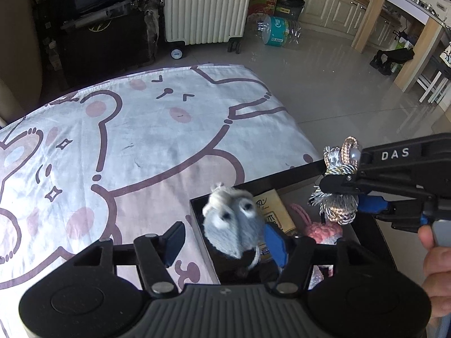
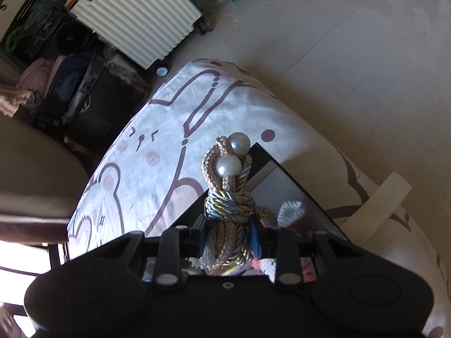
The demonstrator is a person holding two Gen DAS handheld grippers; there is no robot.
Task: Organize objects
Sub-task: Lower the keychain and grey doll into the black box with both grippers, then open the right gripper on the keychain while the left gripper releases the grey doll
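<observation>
A black box [image 1: 197, 214] sits on the bear-print cloth [image 1: 141, 140]; it also shows in the right wrist view [image 2: 265, 155]. My left gripper [image 1: 225, 239] is open over the box's left edge. A grey knitted toy [image 1: 231, 222] hangs between its fingers, touching the blue right pad [image 1: 274, 242]; the left pad stands apart from it. My right gripper [image 2: 228, 231] is shut on a bundle of gold and silver cord with two pearls [image 2: 225, 194], held above the box. The right gripper [image 1: 346, 188] and the cord [image 1: 338, 205] also show in the left wrist view.
Inside the box lie a tan packet [image 1: 274, 208] and a pink knitted piece [image 1: 324, 229]. Past the bed are a white suitcase [image 1: 205, 5], black cases [image 1: 101, 42], water bottles [image 1: 279, 31] and the tiled floor [image 1: 338, 84]. A white strip [image 2: 377, 205] lies on the cloth.
</observation>
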